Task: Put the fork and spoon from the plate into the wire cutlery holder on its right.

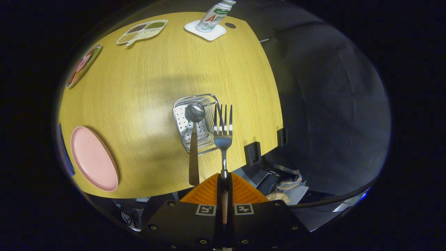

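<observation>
1. Steel fork point(223, 129), held by its handle between the clenched fingers of the gripper point(223, 181), tines pointing away, hanging above the right rim of the holder.
2. Wire cutlery holder point(197, 122) just beyond the fingers on the wooden table point(156, 87), near its right edge. The spoon point(193, 139) already stands in it, wooden handle leaning toward the gripper, bowl over the perforated floor.
3. Handling advice, as a judgement: bring the fork a little left so it clears the rim, lower it beside the spoon without knocking that handle, then let go.
4. Pink plate point(93, 158), left of the holder, well apart.
5. Clamp blocks point(253, 152) on the table's near-right edge.
6. Far side: divided snack tray point(142, 32), patterned dish point(83, 64), bottle point(214, 15) on a white coaster point(205, 32).
</observation>
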Available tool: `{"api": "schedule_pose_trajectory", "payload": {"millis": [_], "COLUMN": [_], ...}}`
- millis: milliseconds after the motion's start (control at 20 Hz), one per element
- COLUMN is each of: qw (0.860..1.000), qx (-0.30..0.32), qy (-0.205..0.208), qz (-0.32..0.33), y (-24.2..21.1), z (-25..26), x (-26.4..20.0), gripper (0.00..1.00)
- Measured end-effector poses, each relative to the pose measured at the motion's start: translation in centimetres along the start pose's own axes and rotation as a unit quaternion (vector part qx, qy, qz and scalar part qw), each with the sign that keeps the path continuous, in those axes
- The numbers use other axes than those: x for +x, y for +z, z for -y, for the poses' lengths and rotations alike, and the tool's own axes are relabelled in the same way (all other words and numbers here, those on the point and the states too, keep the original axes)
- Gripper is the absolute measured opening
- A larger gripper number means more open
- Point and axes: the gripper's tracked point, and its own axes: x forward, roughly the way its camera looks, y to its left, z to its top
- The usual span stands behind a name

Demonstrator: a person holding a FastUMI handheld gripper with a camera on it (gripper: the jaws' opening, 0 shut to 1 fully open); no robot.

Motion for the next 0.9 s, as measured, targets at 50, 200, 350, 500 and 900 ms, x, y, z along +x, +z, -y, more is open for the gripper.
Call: {"api": "schedule_pose_trajectory", "payload": {"millis": [50,200,350,500,900], "qw": [1.000,0.999,0.998,0.997,0.994], "qx": [-0.009,-0.040,-0.059,-0.074,-0.099], "qy": [-0.001,0.000,0.001,-0.004,-0.004], "qz": [-0.005,-0.011,-0.019,-0.026,-0.043], "y": [0.0,0.3,0.5,0.5,0.6], "z": [0.1,-0.2,-0.6,-0.7,-0.3], "x": [0.3,0.8,1.0,1.2,1.4], "gripper": [0.05,0.05,0.05,0.05,0.09]}}
